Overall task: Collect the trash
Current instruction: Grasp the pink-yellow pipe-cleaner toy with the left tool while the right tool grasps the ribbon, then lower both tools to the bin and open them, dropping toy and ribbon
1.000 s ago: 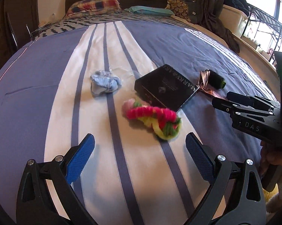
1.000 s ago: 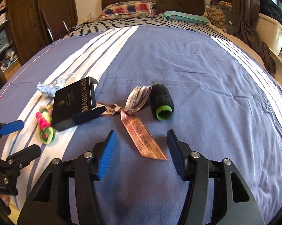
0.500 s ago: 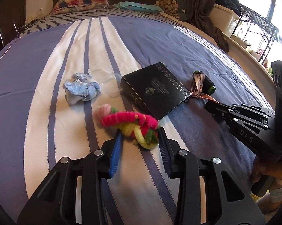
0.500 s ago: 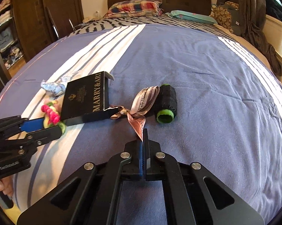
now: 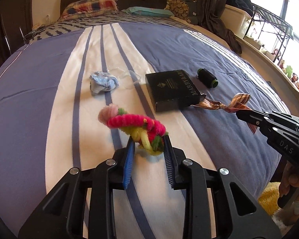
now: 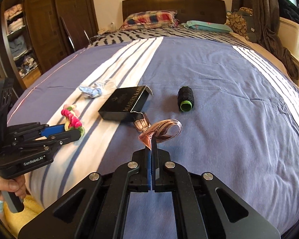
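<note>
My left gripper (image 5: 148, 139) has its jaws closing on a pink, yellow and green pipe-cleaner bundle (image 5: 133, 121), which is pinched between the pads and lifted off the striped bedspread (image 5: 50, 91). My right gripper (image 6: 151, 141) is shut on the end of a copper and cream ribbon (image 6: 163, 128); the ribbon's far end lies against a black box (image 6: 125, 103). A black thread spool (image 6: 185, 98) with a green end lies apart from the ribbon. A crumpled blue wad (image 5: 102, 82) and a clear plastic scrap (image 5: 129, 75) lie beyond the bundle.
Pillows (image 6: 149, 19) and the headboard are at the far end of the bed. A wardrobe (image 6: 16, 39) stands to the left, and a curtain, a window ledge and a metal rack (image 5: 268, 25) to the right. A yellow rug (image 5: 268, 199) lies beside the bed.
Both grippers went from open to shut. The left took the pipe-cleaner bundle and raised it. The right pinched the ribbon and pulled it away from the spool.
</note>
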The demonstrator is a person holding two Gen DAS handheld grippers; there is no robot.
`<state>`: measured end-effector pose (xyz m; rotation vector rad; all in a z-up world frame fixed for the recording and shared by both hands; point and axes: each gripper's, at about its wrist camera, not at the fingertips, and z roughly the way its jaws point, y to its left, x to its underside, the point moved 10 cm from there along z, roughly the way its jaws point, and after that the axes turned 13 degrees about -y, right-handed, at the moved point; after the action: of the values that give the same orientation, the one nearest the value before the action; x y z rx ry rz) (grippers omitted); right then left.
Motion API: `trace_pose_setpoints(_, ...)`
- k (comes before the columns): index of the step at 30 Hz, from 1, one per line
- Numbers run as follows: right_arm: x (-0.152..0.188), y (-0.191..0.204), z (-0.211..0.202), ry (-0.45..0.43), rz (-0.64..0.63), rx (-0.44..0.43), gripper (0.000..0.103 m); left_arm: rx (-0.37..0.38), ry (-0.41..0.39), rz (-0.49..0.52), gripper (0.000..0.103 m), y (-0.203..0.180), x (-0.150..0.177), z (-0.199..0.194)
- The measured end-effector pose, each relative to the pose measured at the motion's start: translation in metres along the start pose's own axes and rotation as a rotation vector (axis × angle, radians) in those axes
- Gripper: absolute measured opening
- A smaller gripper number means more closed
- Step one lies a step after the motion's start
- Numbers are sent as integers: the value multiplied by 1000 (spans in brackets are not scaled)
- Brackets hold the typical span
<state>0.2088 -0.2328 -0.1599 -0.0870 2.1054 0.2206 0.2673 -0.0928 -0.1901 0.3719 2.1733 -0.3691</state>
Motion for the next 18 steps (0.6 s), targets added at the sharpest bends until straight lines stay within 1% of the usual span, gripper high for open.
trace_pose_setpoints(5,2,9,-27,-23,-2,-9,1,-12,-24,4,27,-5,12,-39)
trace_pose_setpoints(11,7,25,-74,-79,-13,-28,1,-26,-65,28,27,-18,26,-91)
trace_pose_setpoints(15,19,37,-103,-93,-28,-46,1,-17,-92,37,27,-31,37,-124)
trace_pose_setpoints(18,31,42,-122,-97,-30,-53,1,-11,-99,42,27,-38,47,-141)
